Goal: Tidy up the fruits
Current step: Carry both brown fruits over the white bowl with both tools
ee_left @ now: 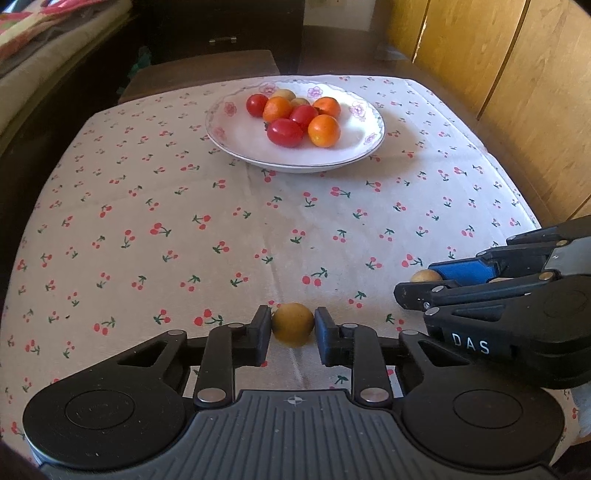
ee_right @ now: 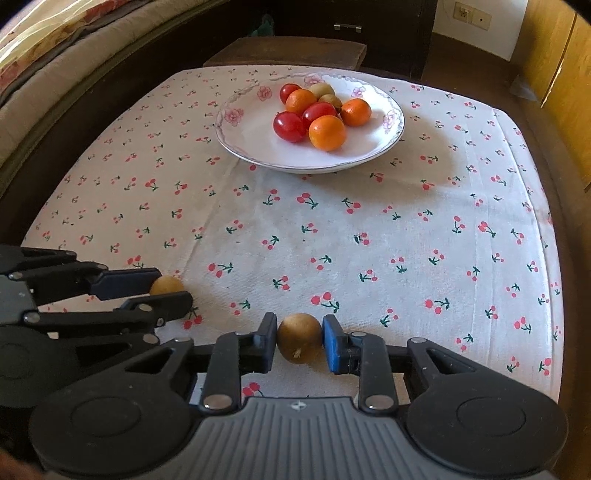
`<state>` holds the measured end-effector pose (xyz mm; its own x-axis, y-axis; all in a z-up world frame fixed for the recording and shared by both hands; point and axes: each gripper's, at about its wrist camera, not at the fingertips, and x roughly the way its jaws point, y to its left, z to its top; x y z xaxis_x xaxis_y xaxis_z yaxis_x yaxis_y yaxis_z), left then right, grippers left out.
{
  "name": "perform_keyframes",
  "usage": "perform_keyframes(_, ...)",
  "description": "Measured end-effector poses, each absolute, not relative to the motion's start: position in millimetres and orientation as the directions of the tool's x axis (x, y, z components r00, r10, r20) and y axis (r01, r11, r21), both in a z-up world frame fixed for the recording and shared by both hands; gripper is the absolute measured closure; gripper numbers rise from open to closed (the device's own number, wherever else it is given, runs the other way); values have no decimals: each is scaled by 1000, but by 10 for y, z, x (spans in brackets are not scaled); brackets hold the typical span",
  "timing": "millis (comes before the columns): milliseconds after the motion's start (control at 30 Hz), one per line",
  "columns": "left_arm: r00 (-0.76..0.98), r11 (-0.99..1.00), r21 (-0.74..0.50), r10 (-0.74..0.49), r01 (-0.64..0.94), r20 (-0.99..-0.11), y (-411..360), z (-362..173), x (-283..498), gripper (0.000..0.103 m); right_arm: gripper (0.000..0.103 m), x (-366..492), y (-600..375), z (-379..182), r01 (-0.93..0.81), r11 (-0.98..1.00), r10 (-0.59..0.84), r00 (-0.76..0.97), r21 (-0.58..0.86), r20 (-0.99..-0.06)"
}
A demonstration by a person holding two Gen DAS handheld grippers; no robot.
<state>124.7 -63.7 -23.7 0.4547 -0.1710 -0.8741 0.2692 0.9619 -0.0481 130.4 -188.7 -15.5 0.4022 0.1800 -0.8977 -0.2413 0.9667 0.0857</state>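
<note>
The left gripper is clamped on a yellow-brown fruit low in the frame's centre; the right gripper pinches a brown fruit likewise, its stem end showing only in the right wrist view. Both fruits sit on the cherry-print cloth. The plate holds red, orange and brownish fruits, the brownish ones half hidden behind the others.

Cherry-print tablecloth, yellow wooden panels, dark cabinet.
</note>
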Motion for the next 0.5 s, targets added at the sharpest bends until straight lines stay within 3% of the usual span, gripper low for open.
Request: perform_keyframes(500, 491, 962, -66, -193, 263, -850, -651, -109, 1267, 70, 74, 1280, -1879, 7, -237, 965, 209, 443, 111, -872)
